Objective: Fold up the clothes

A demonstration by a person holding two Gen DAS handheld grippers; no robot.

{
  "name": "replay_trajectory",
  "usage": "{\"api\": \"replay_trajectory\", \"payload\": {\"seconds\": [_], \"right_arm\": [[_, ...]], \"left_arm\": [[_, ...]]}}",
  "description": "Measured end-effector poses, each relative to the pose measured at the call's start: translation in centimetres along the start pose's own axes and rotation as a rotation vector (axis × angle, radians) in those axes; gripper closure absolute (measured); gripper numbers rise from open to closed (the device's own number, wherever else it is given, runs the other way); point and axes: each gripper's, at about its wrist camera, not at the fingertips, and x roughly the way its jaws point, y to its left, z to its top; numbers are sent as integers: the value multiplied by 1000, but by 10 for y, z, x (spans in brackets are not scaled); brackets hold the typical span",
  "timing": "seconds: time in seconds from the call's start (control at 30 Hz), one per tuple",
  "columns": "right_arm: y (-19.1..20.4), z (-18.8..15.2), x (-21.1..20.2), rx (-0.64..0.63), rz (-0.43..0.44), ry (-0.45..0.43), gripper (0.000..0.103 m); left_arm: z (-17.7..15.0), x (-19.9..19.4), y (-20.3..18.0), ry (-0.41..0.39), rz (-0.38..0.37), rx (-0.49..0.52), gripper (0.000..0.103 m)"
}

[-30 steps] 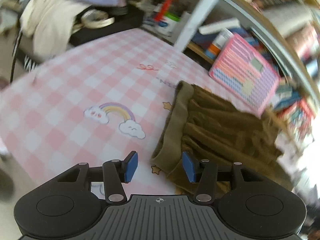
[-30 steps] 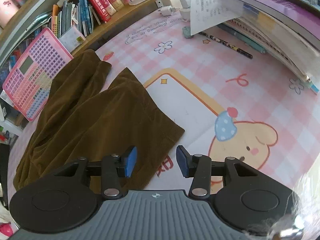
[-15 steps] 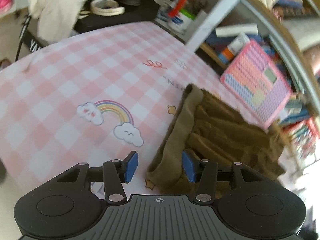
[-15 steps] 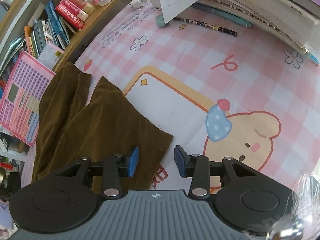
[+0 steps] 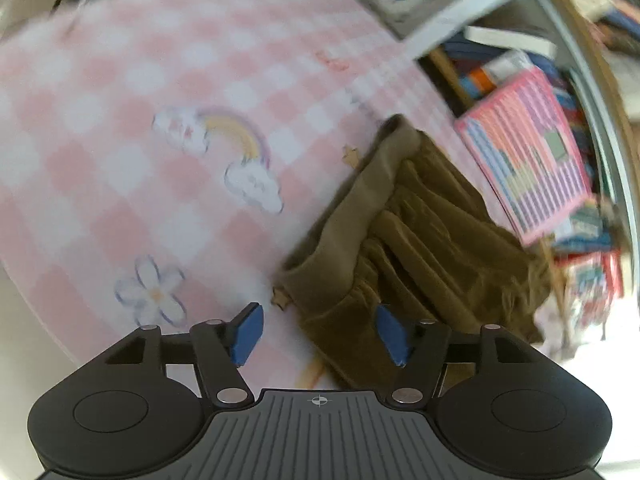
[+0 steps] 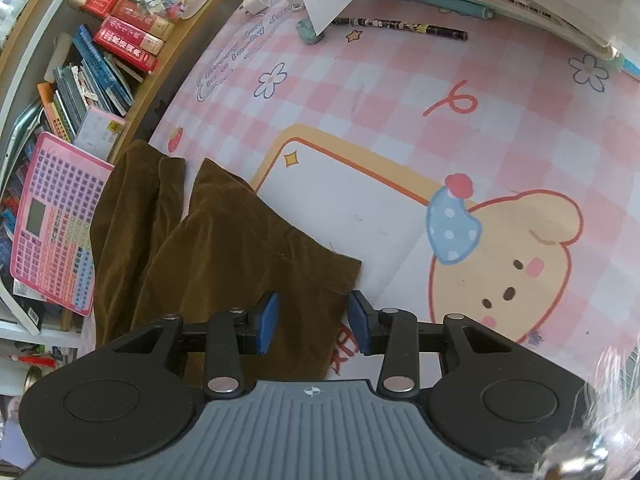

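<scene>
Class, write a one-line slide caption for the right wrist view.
Right gripper, jaws closing, poised over the hem of brown trousers lying on a pink checked mat.

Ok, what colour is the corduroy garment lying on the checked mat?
Dark olive-brown corduroy trousers, with a lighter khaki waistband; the right wrist view shows the colour best.

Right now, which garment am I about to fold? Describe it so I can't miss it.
On the pink checked mat, look toward the bookshelf side. The brown corduroy trousers lie flat there beside a pink keypad toy, the only clothing on the mat.
</scene>
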Motion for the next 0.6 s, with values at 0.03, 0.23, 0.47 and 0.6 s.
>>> {"api": "replay_trajectory", "payload": {"seconds": [0.03, 0.23, 0.47, 0.6], "right_arm": [[0, 1, 2, 1, -1, 4, 77], [1, 6, 12, 1, 12, 2, 100], [67, 38, 4, -98, 141, -119, 100], [112, 31, -68, -242, 345, -288, 101]], "left_arm": [[0, 3, 0, -6, -20, -35, 38], [8, 26, -2, -17, -47, -150, 80], [53, 24, -43, -183, -157, -108, 92], [55, -25, -52, -296, -251, 10, 92]]}}
